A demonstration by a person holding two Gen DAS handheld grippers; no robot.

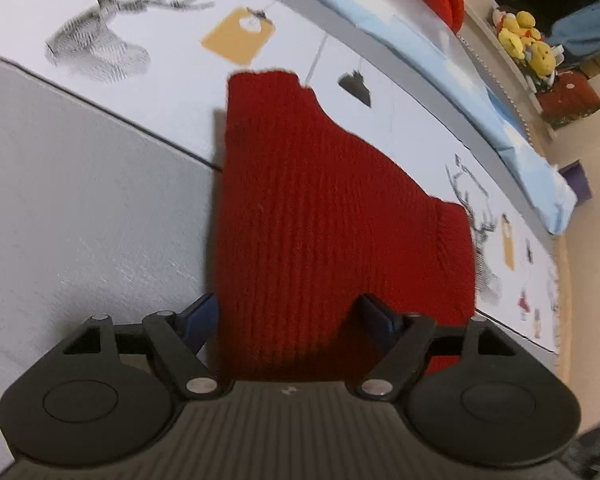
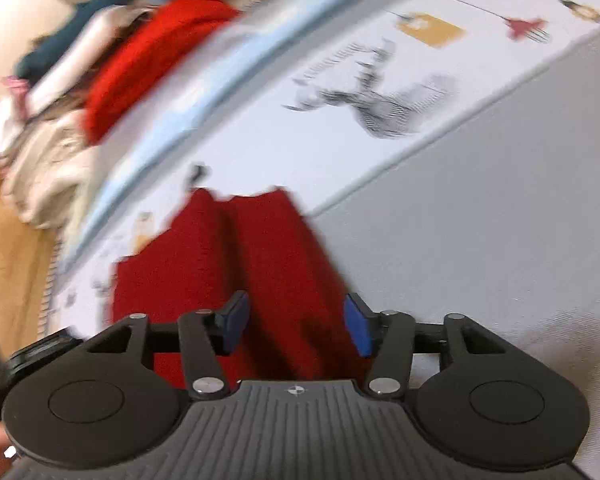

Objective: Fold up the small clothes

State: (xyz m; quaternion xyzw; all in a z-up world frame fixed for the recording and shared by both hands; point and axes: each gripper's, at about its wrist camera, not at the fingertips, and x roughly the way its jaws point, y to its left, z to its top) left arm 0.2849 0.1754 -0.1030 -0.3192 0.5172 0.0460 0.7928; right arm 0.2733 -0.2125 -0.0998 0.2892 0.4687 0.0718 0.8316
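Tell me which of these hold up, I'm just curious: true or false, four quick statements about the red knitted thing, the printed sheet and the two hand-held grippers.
1. The dark red knitted garment lies between the open fingers of the left hand-held gripper. True.
2. The right hand-held gripper is clamped shut on a yellow toy. False: its blue pads stand apart over the red knit.
3. The white sheet under the garment carries sketched deer. True.
4. The yellow plush toys sit on the garment. False: they sit on a shelf far behind.
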